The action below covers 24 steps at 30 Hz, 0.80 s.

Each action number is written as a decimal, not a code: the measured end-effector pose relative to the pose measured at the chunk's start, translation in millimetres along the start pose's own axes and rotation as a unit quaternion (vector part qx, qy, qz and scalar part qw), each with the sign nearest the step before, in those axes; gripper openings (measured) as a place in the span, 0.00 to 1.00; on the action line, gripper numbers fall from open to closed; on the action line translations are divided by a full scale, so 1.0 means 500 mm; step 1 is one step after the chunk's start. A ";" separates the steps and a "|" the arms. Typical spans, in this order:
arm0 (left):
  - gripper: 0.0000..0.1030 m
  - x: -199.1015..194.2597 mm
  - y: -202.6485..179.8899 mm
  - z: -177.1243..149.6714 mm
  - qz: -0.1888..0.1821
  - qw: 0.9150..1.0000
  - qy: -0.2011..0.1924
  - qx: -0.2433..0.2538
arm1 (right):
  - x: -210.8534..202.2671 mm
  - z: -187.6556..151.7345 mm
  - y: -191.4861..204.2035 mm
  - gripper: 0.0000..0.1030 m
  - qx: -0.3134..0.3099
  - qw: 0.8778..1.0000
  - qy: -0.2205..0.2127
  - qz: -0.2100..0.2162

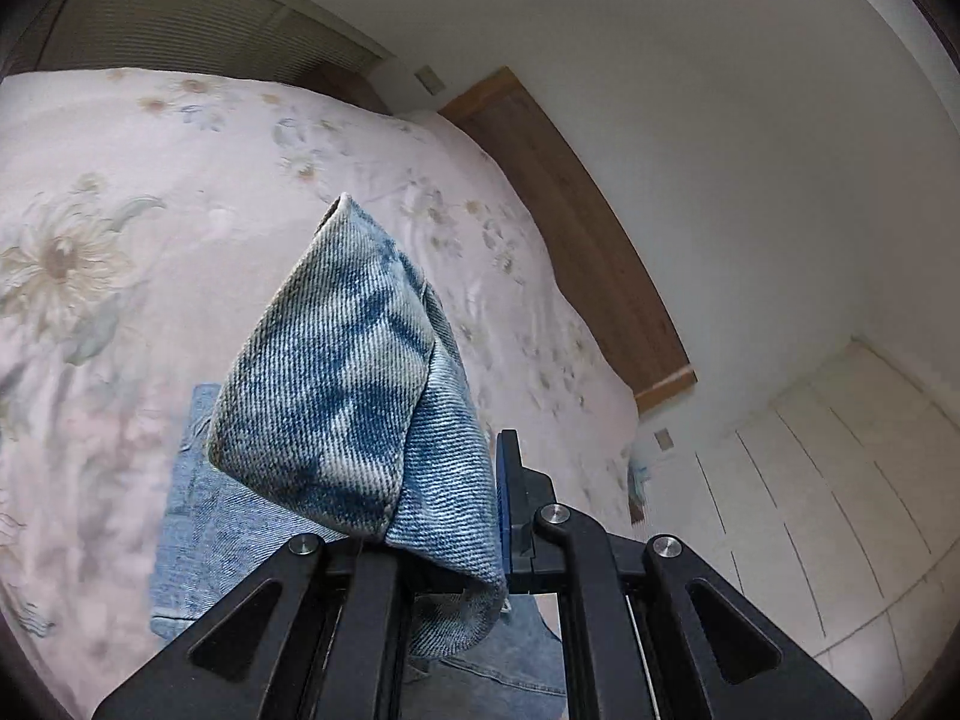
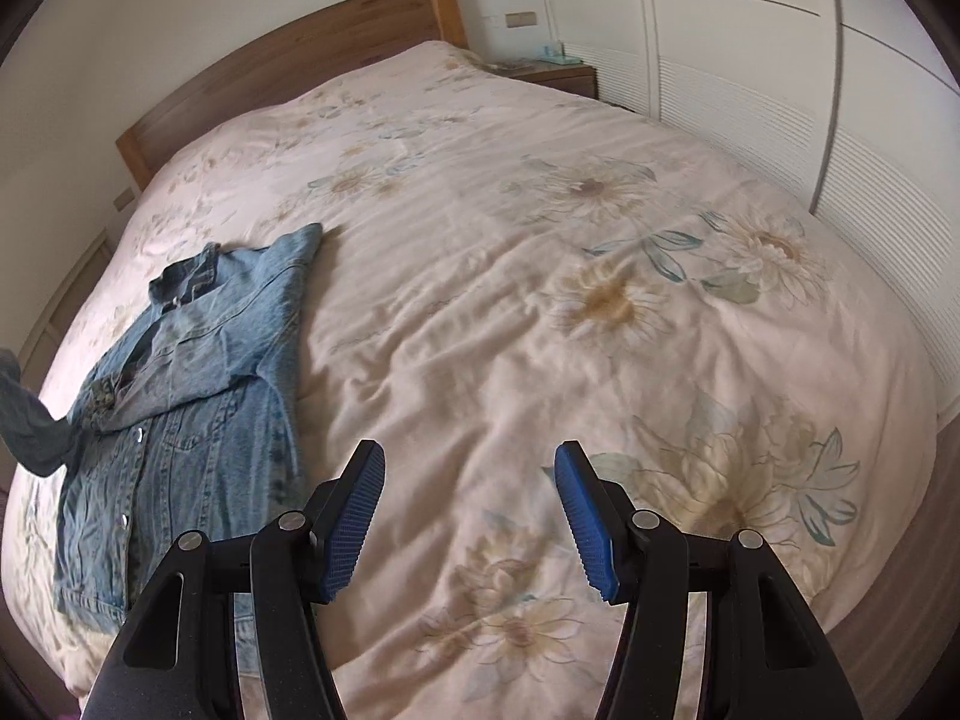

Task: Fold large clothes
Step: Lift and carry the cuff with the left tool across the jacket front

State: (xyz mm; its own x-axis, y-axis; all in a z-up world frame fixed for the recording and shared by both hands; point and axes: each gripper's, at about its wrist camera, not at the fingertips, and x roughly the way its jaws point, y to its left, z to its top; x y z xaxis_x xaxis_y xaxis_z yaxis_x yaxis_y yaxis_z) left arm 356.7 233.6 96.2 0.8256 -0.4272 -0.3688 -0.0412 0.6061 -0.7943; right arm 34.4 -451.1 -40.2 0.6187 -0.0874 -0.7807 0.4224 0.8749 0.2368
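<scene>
Faded blue denim jacket (image 2: 198,384); pale pink, seemingly floral bedspread (image 2: 540,276).

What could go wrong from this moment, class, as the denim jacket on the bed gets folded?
1. The left hand-held gripper pinches only a bunched end of the jacket sleeve; the thick denim could slip free mid-fold.
2. The right hand-held gripper is open and empty over the floral duvet, so nothing pins the denim jacket; pulling the sleeve may drag the whole garment askew.

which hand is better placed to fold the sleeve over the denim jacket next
Left. Its gripper is shut on the faded blue denim jacket's sleeve cuff, lifted above the floral bedspread. The right gripper hangs open and empty, beside the jacket.
</scene>
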 end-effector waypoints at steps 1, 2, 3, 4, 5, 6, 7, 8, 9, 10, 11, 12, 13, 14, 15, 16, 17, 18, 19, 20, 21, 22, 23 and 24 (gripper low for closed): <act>0.04 0.021 -0.024 -0.014 -0.004 1.000 0.010 0.016 | -0.001 -0.003 -0.017 0.59 0.006 1.000 0.000 0.000; 0.04 0.064 -0.054 -0.023 -0.007 0.999 0.021 0.032 | -0.002 -0.005 -0.025 0.59 0.008 1.000 0.000 -0.001; 0.04 0.092 -0.078 -0.044 -0.011 0.998 0.032 0.049 | -0.003 -0.008 -0.037 0.59 0.012 1.000 0.001 -0.003; 0.04 0.115 -0.112 -0.069 -0.016 0.997 0.044 0.065 | -0.005 -0.012 -0.054 0.59 0.018 1.000 0.001 -0.004; 0.04 0.146 -0.138 -0.094 -0.019 0.995 0.054 0.078 | -0.006 -0.014 -0.064 0.59 0.022 1.000 0.002 -0.004; 0.04 0.177 -0.165 -0.119 -0.026 0.993 0.069 0.093 | -0.008 -0.016 -0.078 0.59 0.027 1.000 0.002 -0.007; 0.04 0.199 -0.183 -0.143 -0.033 0.991 0.083 0.104 | -0.008 -0.018 -0.087 0.59 0.030 1.000 0.002 -0.008; 0.04 0.218 -0.191 -0.161 -0.038 0.988 0.095 0.113 | -0.009 -0.020 -0.101 0.59 0.035 0.999 0.002 -0.011; 0.04 0.244 -0.209 -0.195 -0.044 0.984 0.113 0.127 | -0.009 -0.021 -0.108 0.59 0.038 0.999 0.002 -0.012; 0.04 0.263 -0.220 -0.227 -0.048 0.981 0.129 0.140 | -0.008 -0.023 -0.123 0.59 0.044 0.999 0.004 -0.015; 0.04 0.285 -0.229 -0.261 -0.051 0.976 0.145 0.151 | -0.008 -0.025 -0.130 0.59 0.046 0.999 0.004 -0.015; 0.04 0.306 -0.234 -0.296 -0.051 0.972 0.162 0.162 | -0.006 -0.027 -0.140 0.59 0.050 0.999 0.006 -0.017; 0.04 0.326 -0.246 -0.340 -0.049 0.967 0.178 0.173 | -0.005 -0.030 -0.148 0.59 0.054 0.998 0.007 -0.019; 0.04 0.338 -0.237 -0.372 -0.046 0.964 0.192 0.179 | -0.002 -0.032 -0.155 0.59 0.057 0.998 0.009 -0.021; 0.04 0.361 -0.224 -0.408 -0.042 0.959 0.211 0.183 | 0.001 -0.033 -0.159 0.59 0.059 0.998 0.011 -0.022; 0.04 0.384 -0.206 -0.428 -0.038 0.956 0.225 0.183 | 0.004 -0.036 -0.166 0.59 0.060 0.998 0.014 -0.023; 0.04 0.397 -0.204 -0.455 -0.032 0.953 0.238 0.183 | 0.006 -0.037 -0.169 0.59 0.061 0.998 0.015 -0.023; 0.04 0.416 -0.181 -0.484 -0.021 0.949 0.255 0.185 | 0.008 -0.038 -0.171 0.59 0.061 0.998 0.016 -0.024; 0.04 0.411 -0.171 -0.518 -0.011 0.945 0.266 0.190 | 0.011 -0.040 -0.173 0.59 0.061 0.998 0.018 -0.025; 0.04 0.416 -0.156 -0.548 0.001 0.941 0.276 0.196 | 0.014 -0.041 -0.174 0.59 0.061 0.998 0.020 -0.026; 0.04 0.428 -0.134 -0.569 0.014 0.936 0.288 0.202 | 0.017 -0.042 -0.175 0.59 0.061 0.998 0.022 -0.027; 0.04 0.437 -0.120 -0.583 0.023 0.932 0.297 0.208 | 0.020 -0.042 -0.175 0.59 0.061 0.997 0.023 -0.027; 0.04 0.433 -0.111 -0.605 0.031 0.927 0.305 0.216 | 0.024 -0.042 -0.176 0.59 0.061 0.997 0.025 -0.027; 0.04 0.438 -0.096 -0.620 0.040 0.922 0.314 0.225 | 0.027 -0.042 -0.176 0.59 0.061 0.997 0.027 -0.028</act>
State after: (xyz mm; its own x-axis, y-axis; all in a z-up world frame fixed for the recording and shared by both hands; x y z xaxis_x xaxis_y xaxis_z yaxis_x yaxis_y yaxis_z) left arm 365.1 -97.1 -96.1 0.3361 -0.5880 -0.7357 0.2671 0.8086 -0.5242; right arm -8.5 -519.4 -83.6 0.5570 -0.1052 -0.8238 0.5350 0.8041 0.2591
